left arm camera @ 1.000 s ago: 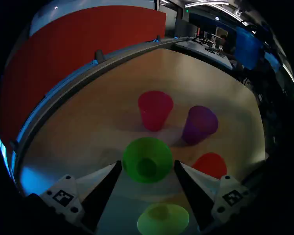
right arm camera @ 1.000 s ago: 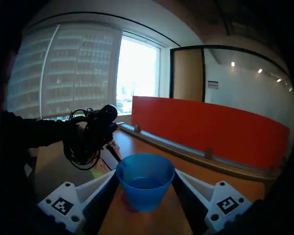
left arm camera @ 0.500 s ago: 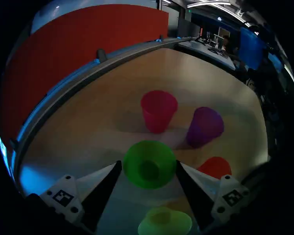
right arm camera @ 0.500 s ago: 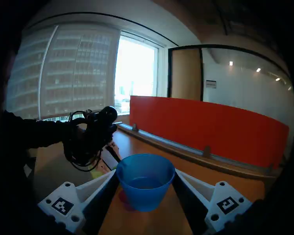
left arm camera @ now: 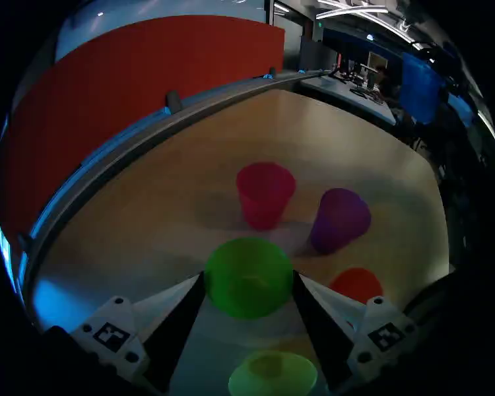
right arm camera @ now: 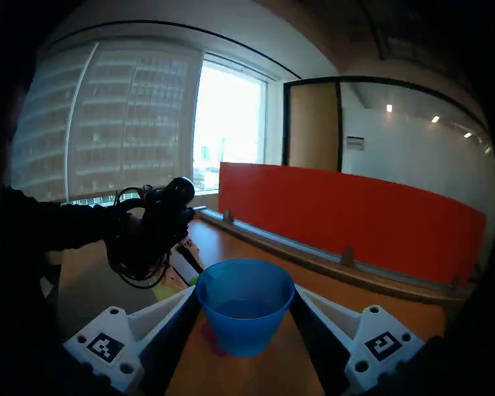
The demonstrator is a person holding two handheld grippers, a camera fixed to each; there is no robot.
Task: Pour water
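Left gripper view, claw (left arm camera: 247, 276) pinching green cup (left arm camera: 249, 290) (right claw (right arm camera: 245, 289), blue cup (right arm camera: 244, 320))

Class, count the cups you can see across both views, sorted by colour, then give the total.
Green cup: 1
Light green cup: 1
Pink cup: 1
Purple cup: 1
Orange cup: 1
Blue cup: 1
Total: 6

Left gripper (left arm camera: 246, 276): both fingers pressed on green cup (left arm camera: 249, 294), pitched downward; right gripper (right arm camera: 244, 290): both fingers clamped on blue cup (right arm camera: 245, 320), carried level; in right gripper view, dark sleeve (right arm camera: 56, 221) enters from 9 o'clock, carrying the left gripper.
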